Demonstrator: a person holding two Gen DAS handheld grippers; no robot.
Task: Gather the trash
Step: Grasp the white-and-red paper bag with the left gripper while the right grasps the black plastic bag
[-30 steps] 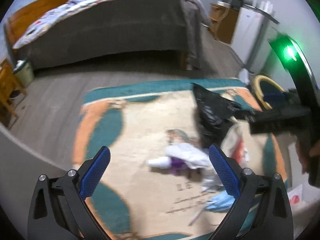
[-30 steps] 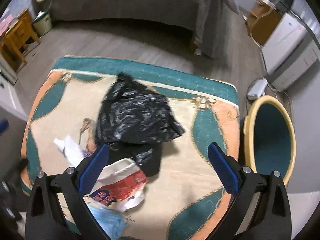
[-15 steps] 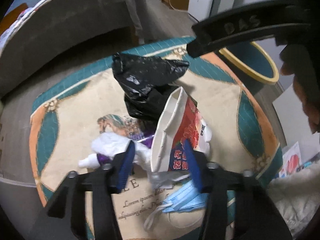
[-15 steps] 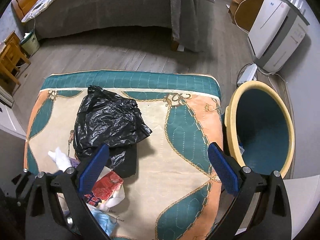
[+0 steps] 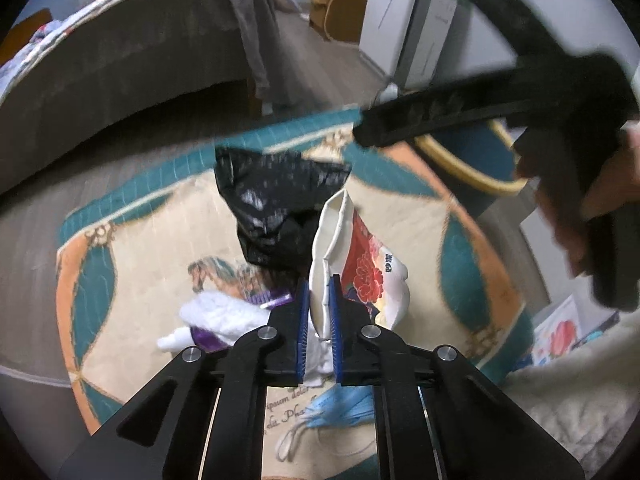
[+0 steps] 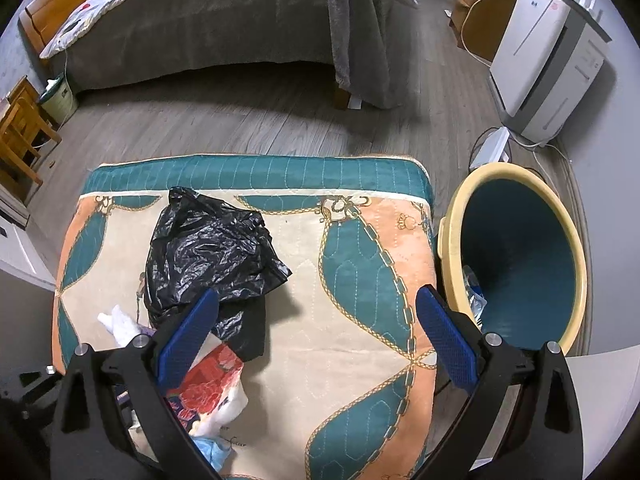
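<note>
My left gripper (image 5: 319, 294) is shut on the edge of a white bag with a red flower print (image 5: 360, 264), which stands up from the patterned mat (image 5: 132, 264). The same bag (image 6: 208, 384) lies behind my right gripper's left finger. A black plastic bag (image 5: 272, 208) (image 6: 212, 248) lies crumpled behind it. A white and purple bottle with tissue (image 5: 216, 320) and a blue face mask (image 5: 340, 404) lie near the mat's front. My right gripper (image 6: 316, 336) is open and empty above the mat. A yellow-rimmed blue bin (image 6: 516, 256) stands right of the mat.
A bed with a grey cover (image 6: 208, 20) stands behind the mat across grey wood flooring. A white appliance (image 6: 548, 60) and a wooden cabinet (image 6: 484, 12) are at the back right. A wooden chair (image 6: 20, 132) and small pail (image 6: 60, 96) are at the left.
My left gripper moved in over the trash pile and closed on the white flower-print bag. My right gripper drifted back and right, staying open.
</note>
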